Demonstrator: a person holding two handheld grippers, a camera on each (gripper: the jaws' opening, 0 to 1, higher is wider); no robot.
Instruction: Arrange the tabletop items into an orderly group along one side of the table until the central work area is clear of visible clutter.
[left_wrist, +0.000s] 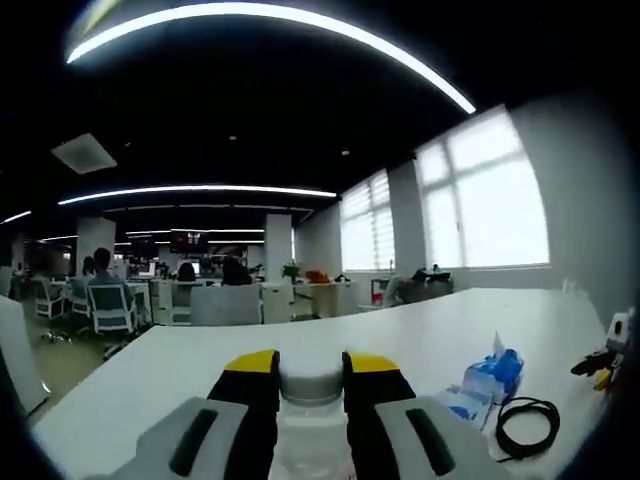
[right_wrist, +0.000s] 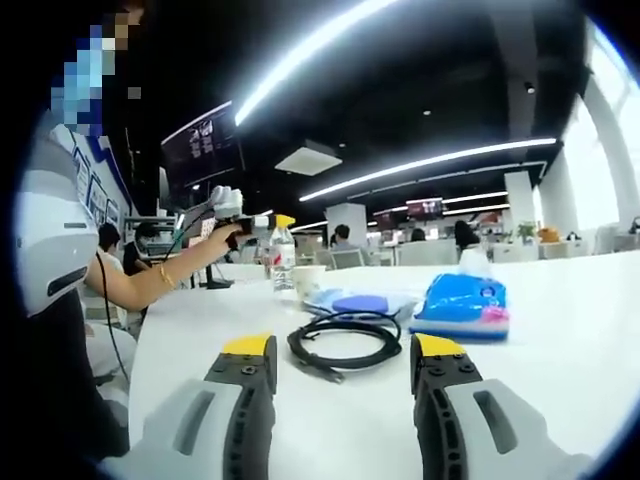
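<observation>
In the left gripper view my left gripper (left_wrist: 311, 362) is shut on a clear plastic bottle (left_wrist: 311, 388) with a pale cap. The right gripper view shows the same bottle (right_wrist: 283, 256) upright at the table's far end, in the left gripper (right_wrist: 279, 223), which a person's hand holds. My right gripper (right_wrist: 344, 352) is open just above the table, with a coiled black cable (right_wrist: 345, 343) lying right ahead of its tips. Past the cable lies a blue tissue pack (right_wrist: 461, 304), and a flatter blue-and-white pack (right_wrist: 358, 302) is to its left. The tissue pack (left_wrist: 491, 378) and the cable (left_wrist: 527, 426) lie to the right of the left gripper.
A white cup (right_wrist: 308, 279) stands beside the bottle. Yellow-handled pliers (left_wrist: 598, 364) and a small white object (left_wrist: 619, 329) lie at the right edge of the white table (left_wrist: 440, 325). The person (right_wrist: 60, 270) stands at the table's left side. Office chairs and desks lie beyond.
</observation>
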